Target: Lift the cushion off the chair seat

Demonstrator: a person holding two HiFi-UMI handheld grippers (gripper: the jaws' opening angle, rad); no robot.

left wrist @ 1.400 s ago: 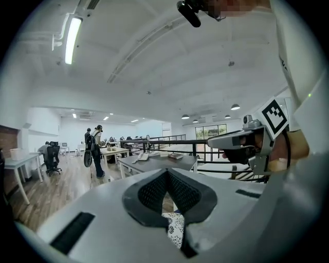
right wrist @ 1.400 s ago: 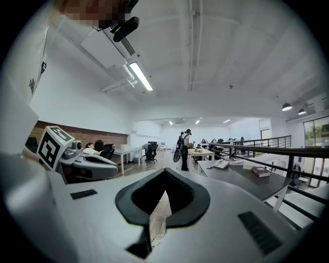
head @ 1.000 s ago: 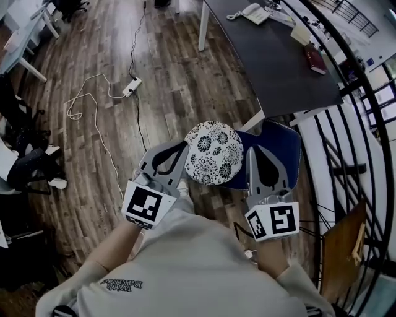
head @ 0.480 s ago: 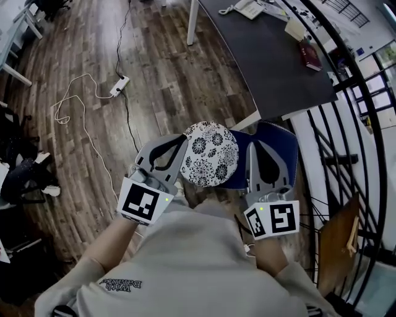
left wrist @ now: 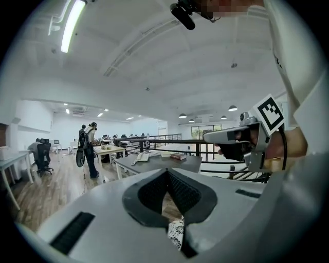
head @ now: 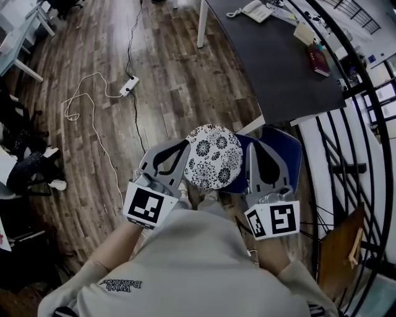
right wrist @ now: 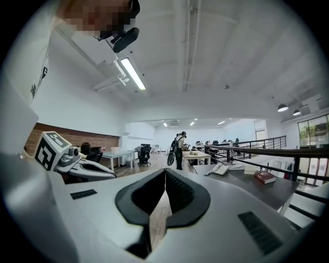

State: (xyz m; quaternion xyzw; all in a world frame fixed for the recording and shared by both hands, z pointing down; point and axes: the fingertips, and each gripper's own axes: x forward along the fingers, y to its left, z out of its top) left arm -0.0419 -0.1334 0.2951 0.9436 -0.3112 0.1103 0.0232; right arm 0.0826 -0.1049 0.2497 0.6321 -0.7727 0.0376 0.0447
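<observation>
A round cushion (head: pixel 213 155) with a black-and-white flower print hangs above the wooden floor between my two grippers. My left gripper (head: pixel 184 147) is at its left edge, jaws shut, and a strip of the printed fabric (left wrist: pixel 176 233) shows in the gap under the closed tips (left wrist: pixel 165 172). My right gripper (head: pixel 263 145) is to the cushion's right, over a blue padded chair (head: pixel 288 145). Its jaws are shut (right wrist: pixel 164 172) with only floor showing between them. The chair's part under the cushion is hidden.
A dark desk (head: pixel 272 62) with a phone (head: pixel 255 11) and a book (head: pixel 319 60) stands ahead. A black railing (head: pixel 365 124) runs along the right. A power strip (head: pixel 130 85) and white cable lie on the floor at the left. People stand far off (left wrist: pixel 88 149).
The view swung a little left and came back. Both grippers, the cushion and the blue chair keep the same places relative to one another, and neither grip has changed.
</observation>
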